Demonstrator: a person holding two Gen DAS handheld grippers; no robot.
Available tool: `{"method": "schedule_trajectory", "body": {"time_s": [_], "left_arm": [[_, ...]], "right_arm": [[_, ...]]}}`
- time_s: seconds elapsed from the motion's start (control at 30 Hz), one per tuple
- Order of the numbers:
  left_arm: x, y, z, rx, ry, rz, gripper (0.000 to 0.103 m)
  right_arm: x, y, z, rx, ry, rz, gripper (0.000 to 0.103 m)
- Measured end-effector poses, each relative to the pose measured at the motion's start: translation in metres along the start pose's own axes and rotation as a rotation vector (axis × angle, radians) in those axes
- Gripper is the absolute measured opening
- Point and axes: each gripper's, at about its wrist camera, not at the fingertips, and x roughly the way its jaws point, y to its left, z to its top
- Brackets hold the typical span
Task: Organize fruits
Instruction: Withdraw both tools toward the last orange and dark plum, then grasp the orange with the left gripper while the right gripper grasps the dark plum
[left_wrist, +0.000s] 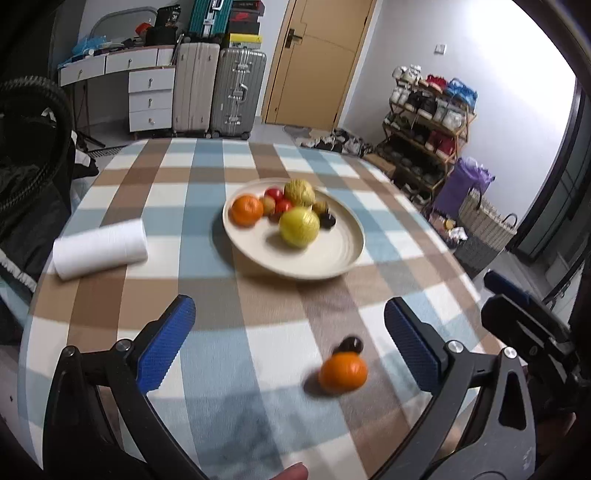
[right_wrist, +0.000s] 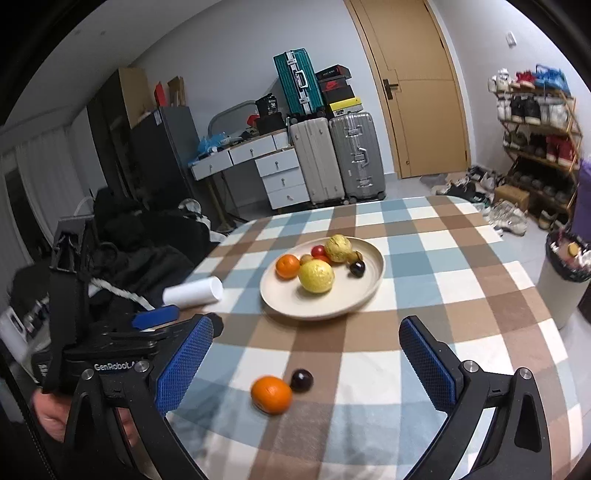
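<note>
Left wrist: paper roll (left_wrist: 100, 246) left of plate (left_wrist: 328, 258); nothing blocking.

My left gripper (left_wrist: 290, 334) has black curved arms, silver screws at the joints and blue pads (left_wrist: 168, 341) with a fine diamond grip. My right gripper (right_wrist: 306, 363) is built the same; at its nine o'clock the left unit's black body reads "GenRobot" in white, with a black strap (right_wrist: 64, 314).
</note>
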Motion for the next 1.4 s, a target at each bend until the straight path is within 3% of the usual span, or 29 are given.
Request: {"method": "schedule_trajectory", "body": {"time_s": [0.43, 0.67, 0.8, 0.97, 1.17, 1.23, 1.4], "left_arm": [[0.038, -0.013, -0.047, 0.024, 0.124, -0.034, 0.102], [0.058, -0.024, -0.051, 0.059, 0.169, -0.043, 0.102], [0.066, -0.026, -0.05, 0.05, 0.19, -0.106, 0.102], [0.069, -0.033, -0.049, 0.095, 0.172, -0.123, 0.099], [0.076, -0.033, -0.05, 0.106, 0.208, -0.161, 0.067], [0.078, -0.032, -0.051, 0.107, 0.214, -0.173, 0.051], [0.078, -0.031, -0.052, 0.114, 0.214, -0.209, 0.04]], "right_arm": [[0.006, -0.03, -0.052, 0.005, 0.069, -0.115, 0.103], [0.01, -0.049, -0.066, 0.037, 0.1, -0.139, 0.103], [0.012, -0.053, -0.067, 0.047, 0.113, -0.141, 0.103], [0.017, -0.053, -0.065, 0.043, 0.122, -0.137, 0.103], [0.023, -0.052, -0.065, 0.035, 0.132, -0.133, 0.103], [0.024, -0.052, -0.065, 0.035, 0.133, -0.133, 0.103], [0.026, -0.051, -0.065, 0.036, 0.144, -0.136, 0.103]]}}
